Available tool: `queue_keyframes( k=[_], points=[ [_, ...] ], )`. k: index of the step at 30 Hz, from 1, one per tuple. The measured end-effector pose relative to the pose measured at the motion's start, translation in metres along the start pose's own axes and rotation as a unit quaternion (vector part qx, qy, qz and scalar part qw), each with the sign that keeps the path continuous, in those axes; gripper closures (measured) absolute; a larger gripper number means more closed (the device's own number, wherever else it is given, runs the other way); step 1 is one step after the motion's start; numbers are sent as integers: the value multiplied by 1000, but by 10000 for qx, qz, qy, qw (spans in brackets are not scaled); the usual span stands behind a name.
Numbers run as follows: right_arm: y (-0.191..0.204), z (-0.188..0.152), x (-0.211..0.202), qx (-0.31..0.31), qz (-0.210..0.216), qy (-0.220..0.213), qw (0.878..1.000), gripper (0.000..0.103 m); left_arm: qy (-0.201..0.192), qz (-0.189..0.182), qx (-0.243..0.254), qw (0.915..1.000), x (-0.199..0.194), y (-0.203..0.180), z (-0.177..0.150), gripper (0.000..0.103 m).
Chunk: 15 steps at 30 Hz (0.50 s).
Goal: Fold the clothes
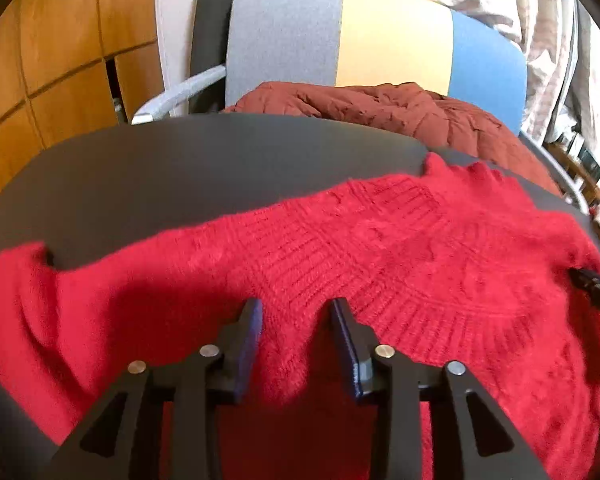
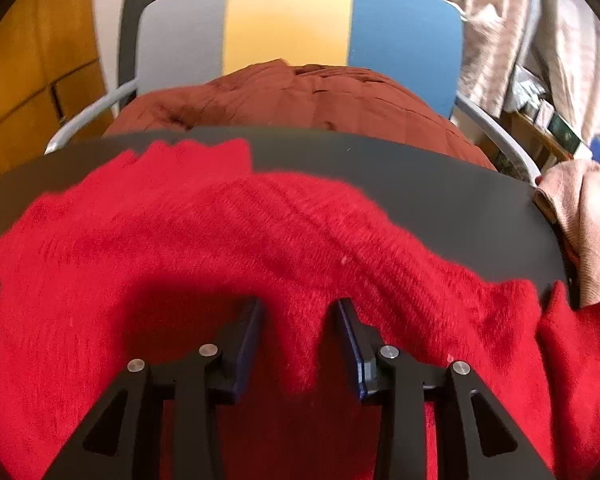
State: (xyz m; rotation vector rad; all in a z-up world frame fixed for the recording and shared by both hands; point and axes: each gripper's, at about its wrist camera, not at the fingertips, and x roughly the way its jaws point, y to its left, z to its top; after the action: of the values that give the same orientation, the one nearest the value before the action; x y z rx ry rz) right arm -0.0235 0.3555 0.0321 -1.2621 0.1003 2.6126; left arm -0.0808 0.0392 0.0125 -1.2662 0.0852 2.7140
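A fuzzy red knit sweater [image 1: 380, 248] lies across the dark table [image 1: 180, 168], its ribbed collar toward the middle. It also fills the right wrist view [image 2: 220, 240]. My left gripper [image 1: 296, 308] has its jaws apart, with a fold of the sweater between the pads, near the collar. My right gripper [image 2: 298, 306] also has its jaws apart around a fold of the sweater. The tip of the right gripper shows at the right edge of the left wrist view [image 1: 596, 288].
Behind the table stands a chair [image 1: 380, 40] with a grey, yellow and blue back, and a brown-red padded garment [image 1: 400, 112] lies on its seat. A pink cloth [image 2: 580, 216] hangs at the table's right end. Wooden cabinets [image 1: 40, 60] stand at the left.
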Motion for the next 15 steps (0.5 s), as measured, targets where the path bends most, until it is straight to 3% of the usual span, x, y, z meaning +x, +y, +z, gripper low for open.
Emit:
queue_keyframes(
  k=[3,5,7,9,12,15],
  points=[
    [0,13,9,-150,-7,72,9999,62,-51,69,216,9997,12,1,13,63],
    [-5,26,7,-151,247,106,9995,62,-94,-8,202,9998,18,8,17,63],
    [-15,44,-2,84,717,-165,9973,62,-132,-58,153,9998,14,11,14,63],
    [-21,67,-4,272,794,-403,9957,58,-150,-108,113,9998,15,12,14,63],
    [-15,105,28,311,720,-21,9969,45,-180,-170,56,9997,19,13,15,63],
    [-7,128,64,337,679,370,9964,45,-212,-170,72,9996,19,14,15,63]
  ],
)
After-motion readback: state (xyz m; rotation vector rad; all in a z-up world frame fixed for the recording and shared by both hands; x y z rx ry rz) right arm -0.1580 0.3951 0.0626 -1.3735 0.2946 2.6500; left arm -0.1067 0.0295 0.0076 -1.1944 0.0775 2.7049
